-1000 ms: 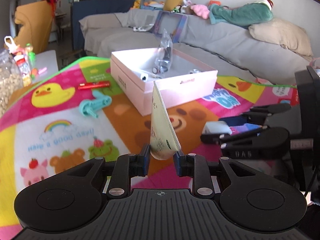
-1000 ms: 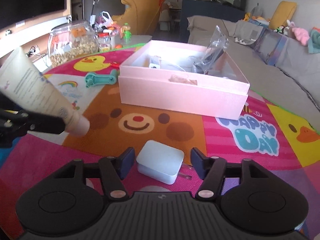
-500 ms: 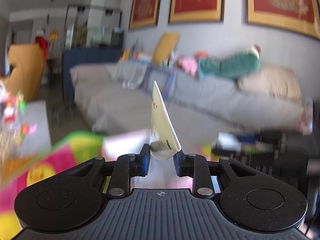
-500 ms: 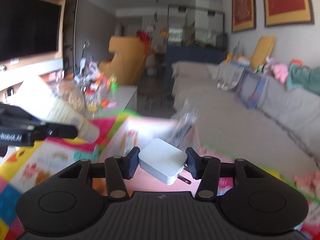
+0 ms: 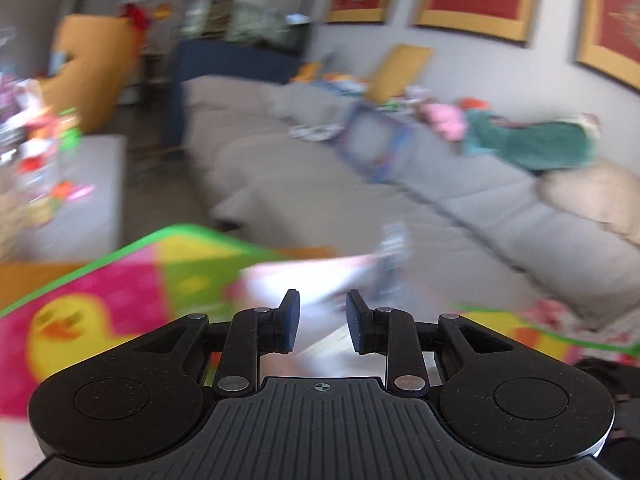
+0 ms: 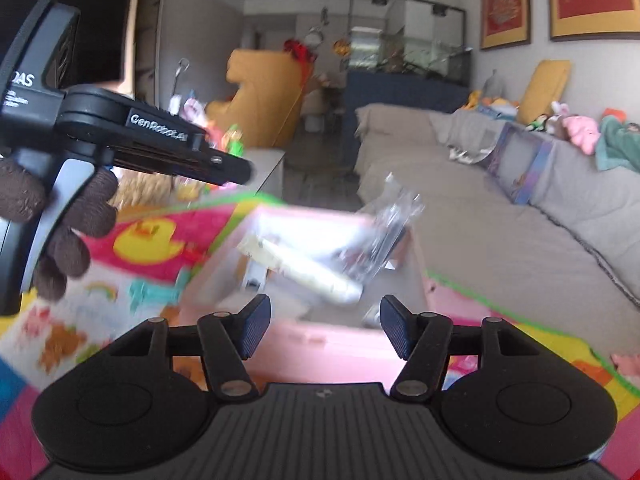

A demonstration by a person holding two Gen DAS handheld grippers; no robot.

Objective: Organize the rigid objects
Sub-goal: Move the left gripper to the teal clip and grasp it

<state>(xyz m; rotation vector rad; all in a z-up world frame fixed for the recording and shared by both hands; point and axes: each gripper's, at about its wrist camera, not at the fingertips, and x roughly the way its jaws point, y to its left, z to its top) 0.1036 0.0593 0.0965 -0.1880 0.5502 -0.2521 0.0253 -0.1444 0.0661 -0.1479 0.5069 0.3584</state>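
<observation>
Cream tube (image 6: 304, 270) lying slantwise inside pink box (image 6: 332, 340), among a crinkly clear bag (image 6: 384, 236). Probably light, soft-walled, a bit slick; best pinched at the firm cap end. Left hand-held gripper (image 5: 322, 322) released, empty. Right hand-held gripper (image 6: 324, 330) just spread, nothing between.

Both grippers held empty, jaws parted.

The left gripper (image 5: 319, 322) is seen low in its own view with a narrow gap and nothing gripped; in the right view it is held by a brown-gloved hand (image 6: 60, 236) at upper left. The right gripper (image 6: 324, 330) jaws have just been opening, nothing between them.
</observation>
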